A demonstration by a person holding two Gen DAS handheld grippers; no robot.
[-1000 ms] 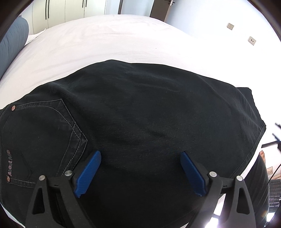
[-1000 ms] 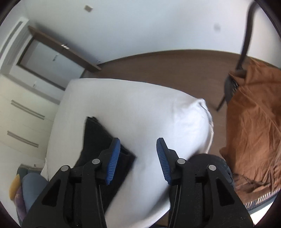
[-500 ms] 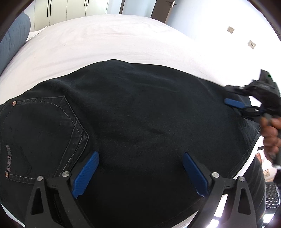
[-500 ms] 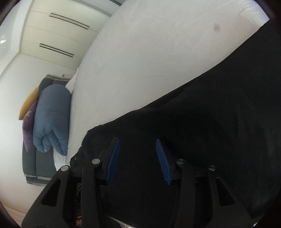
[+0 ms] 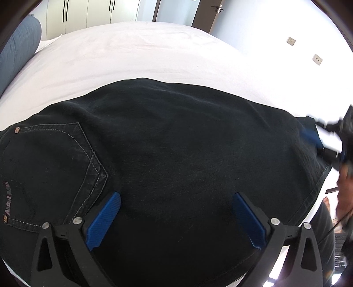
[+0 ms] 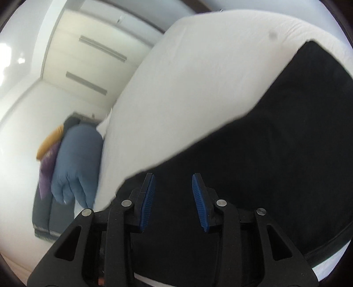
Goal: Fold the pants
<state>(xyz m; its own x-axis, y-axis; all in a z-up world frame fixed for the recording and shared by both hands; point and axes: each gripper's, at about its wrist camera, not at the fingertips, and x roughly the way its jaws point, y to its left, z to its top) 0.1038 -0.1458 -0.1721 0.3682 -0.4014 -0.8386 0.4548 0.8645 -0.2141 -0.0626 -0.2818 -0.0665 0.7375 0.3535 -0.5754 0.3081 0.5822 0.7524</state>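
Black jeans lie spread flat on a white bed, with a stitched back pocket at the left. My left gripper is wide open just above the jeans' near edge, holding nothing. My right gripper is open over the black fabric near its edge. It also shows blurred at the right of the left wrist view, at the jeans' right end.
A blue rolled duvet and yellow and purple cushions sit at the bed's head. White wardrobes and a door stand beyond the bed. Wall sockets are on the right wall.
My right gripper swung from looking at the floor and chair down onto the jeans' right end, still moving. My left gripper stayed open and barely shifted.
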